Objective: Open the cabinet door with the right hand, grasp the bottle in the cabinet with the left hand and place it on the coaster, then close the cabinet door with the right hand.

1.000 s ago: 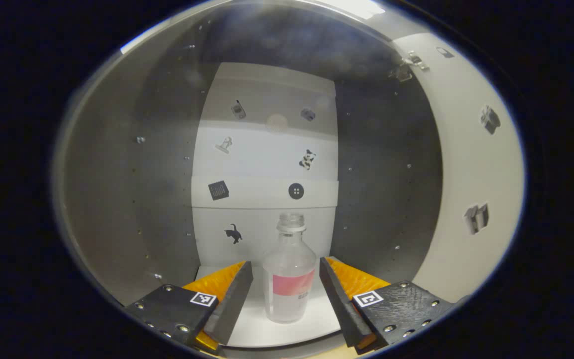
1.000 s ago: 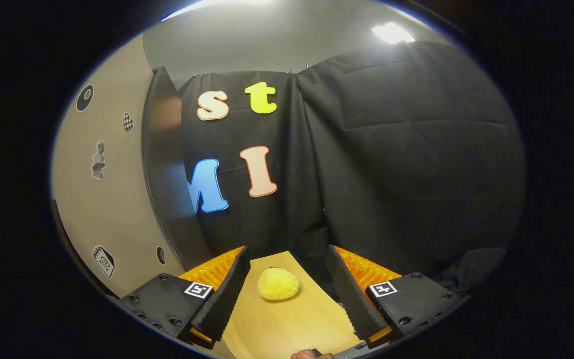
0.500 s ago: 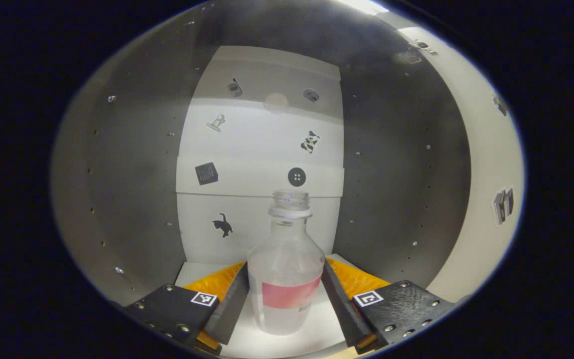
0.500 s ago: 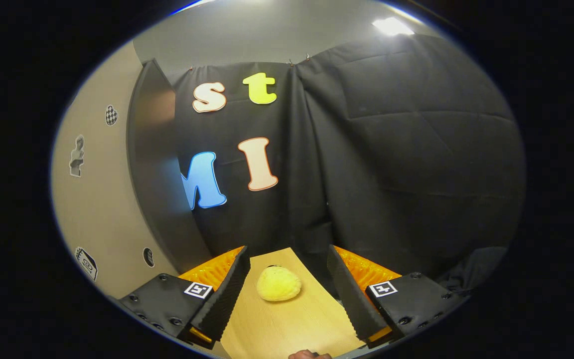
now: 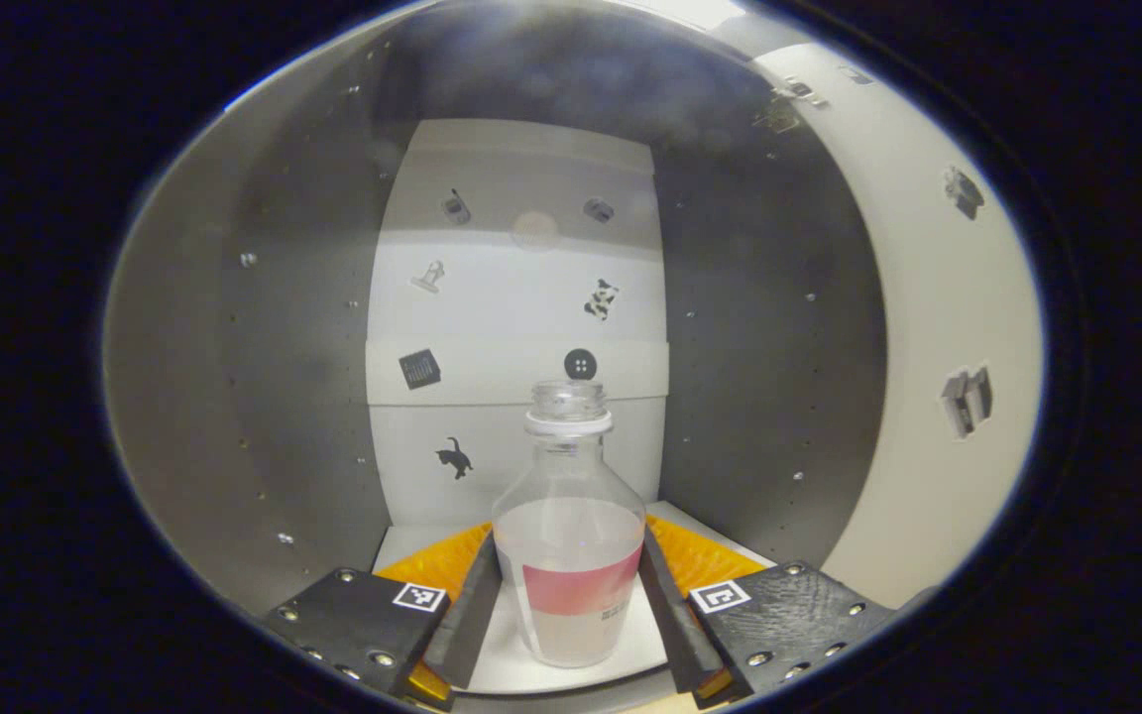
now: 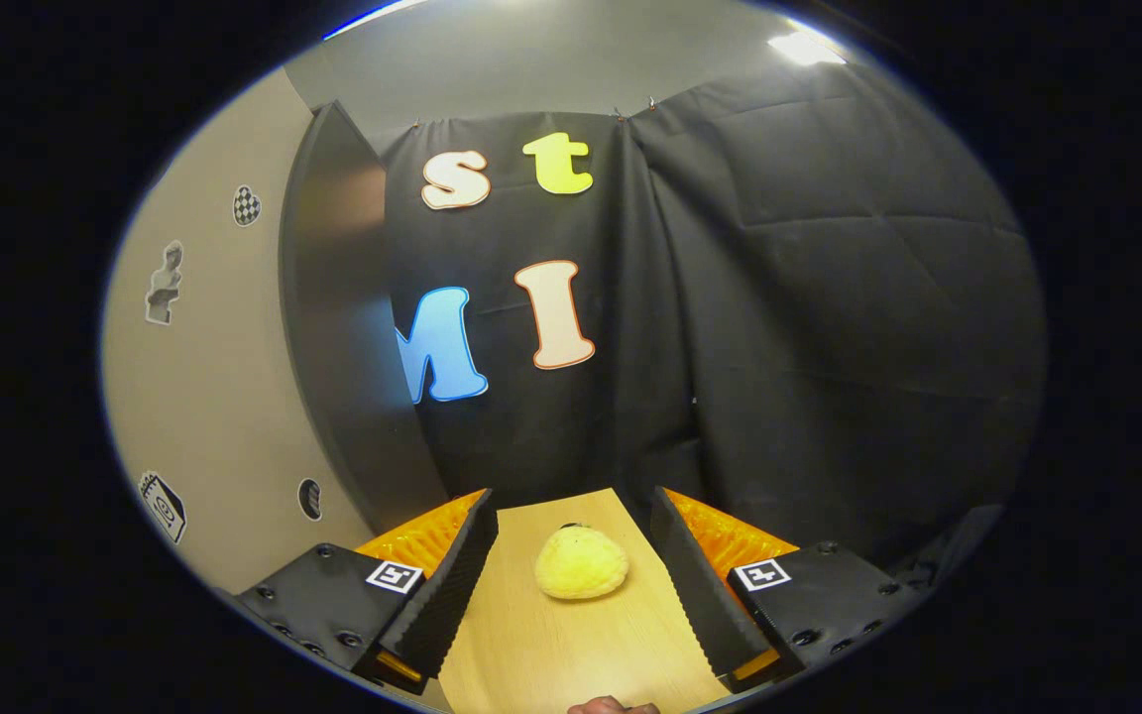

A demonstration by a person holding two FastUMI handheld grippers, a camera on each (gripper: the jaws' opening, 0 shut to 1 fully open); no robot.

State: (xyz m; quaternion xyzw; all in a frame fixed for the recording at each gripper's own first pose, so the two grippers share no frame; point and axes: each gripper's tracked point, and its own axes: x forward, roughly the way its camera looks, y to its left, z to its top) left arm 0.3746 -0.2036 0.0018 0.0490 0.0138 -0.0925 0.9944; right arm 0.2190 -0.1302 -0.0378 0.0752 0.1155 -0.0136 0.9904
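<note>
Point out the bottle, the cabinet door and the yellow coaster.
bottle [image 5: 571, 555]: left gripper view, its clear body.
cabinet door [image 5: 928, 327]: left gripper view, its inner face.
yellow coaster [image 6: 581, 563]: right gripper view, its top.

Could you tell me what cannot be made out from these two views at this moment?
- Left gripper view: the small print on the bottle label is too small to make out.
- Left gripper view: the left gripper jaws flank the bottle; its sides hide any contact.
- Right gripper view: the yellow object on the table is too blurred to identify.
</note>
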